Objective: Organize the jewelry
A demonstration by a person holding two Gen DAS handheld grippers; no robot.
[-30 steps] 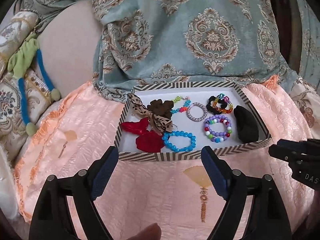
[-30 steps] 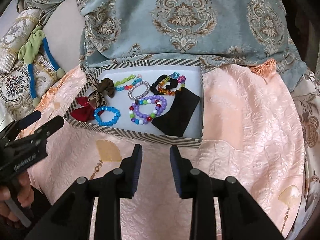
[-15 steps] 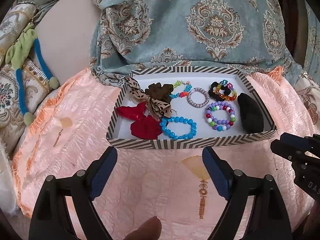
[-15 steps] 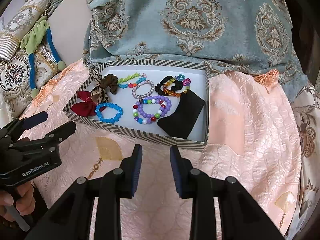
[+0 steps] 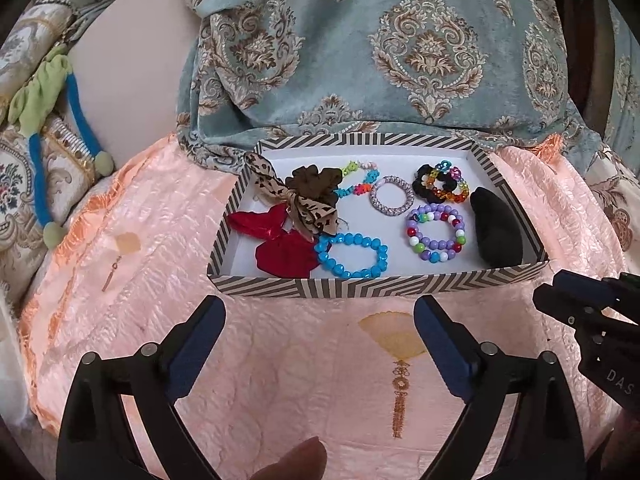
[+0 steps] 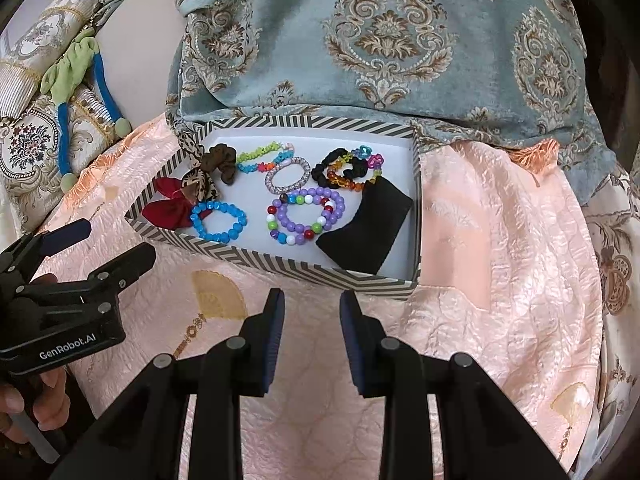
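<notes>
The striped box (image 5: 376,286) on a peach bedspread (image 5: 320,380) holds bead bracelets (image 5: 352,255), scrunchies and a black pouch (image 6: 366,236). Left gripper (image 5: 320,320) is opening wide, empty; right gripper (image 6: 312,312) stands narrowly parted, empty. A teal cloth (image 5: 400,40) lies behind.

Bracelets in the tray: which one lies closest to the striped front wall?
The blue bead bracelet, all one colour, nearly against the front wall beside the red bow. The purple mixed-bead bracelet sits slightly farther back.
</notes>
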